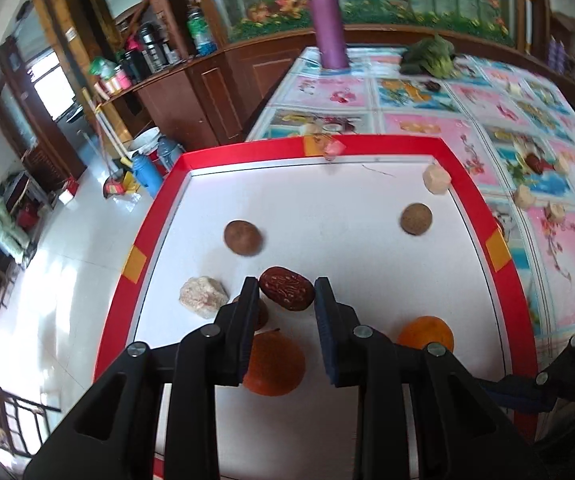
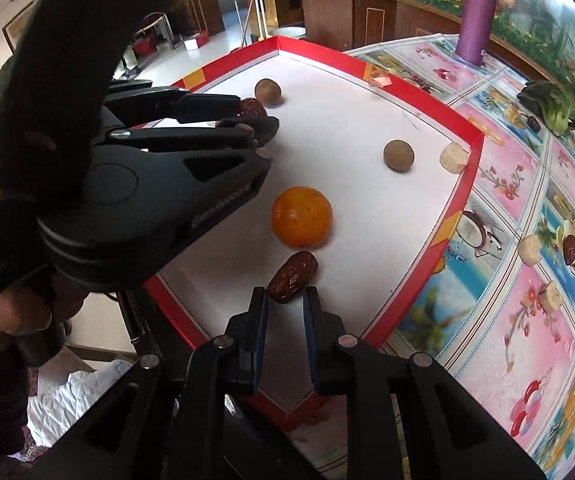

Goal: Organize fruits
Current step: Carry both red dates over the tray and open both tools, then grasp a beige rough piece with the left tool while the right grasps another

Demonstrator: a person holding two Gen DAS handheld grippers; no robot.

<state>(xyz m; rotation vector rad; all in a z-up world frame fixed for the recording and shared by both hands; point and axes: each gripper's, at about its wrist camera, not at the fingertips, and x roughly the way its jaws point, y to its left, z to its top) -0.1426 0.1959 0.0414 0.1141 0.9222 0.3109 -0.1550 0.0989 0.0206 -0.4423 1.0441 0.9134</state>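
A white tray with a red rim (image 1: 387,146) (image 2: 469,172) lies on a flowered tablecloth. My left gripper (image 1: 286,282) (image 2: 257,116) is shut on a dark red date (image 1: 287,294) (image 2: 253,107) over the tray's left half. My right gripper (image 2: 285,290) is shut on the near end of a second red date (image 2: 293,274) at the tray's near edge. I cannot tell whether either date touches the tray floor. Between the grippers sits an orange (image 2: 301,216) (image 1: 425,334). A darker orange fruit (image 1: 273,364) lies under my left fingers.
In the tray are two brown round fruits (image 1: 242,237) (image 1: 416,219), a pale lump (image 1: 203,296) and a pale piece (image 1: 436,178) in the far corner. On the cloth are pale pieces (image 2: 529,249), a date (image 2: 569,246), greens (image 2: 549,108) and a purple bottle (image 2: 477,16). A person's hand holds the left gripper.
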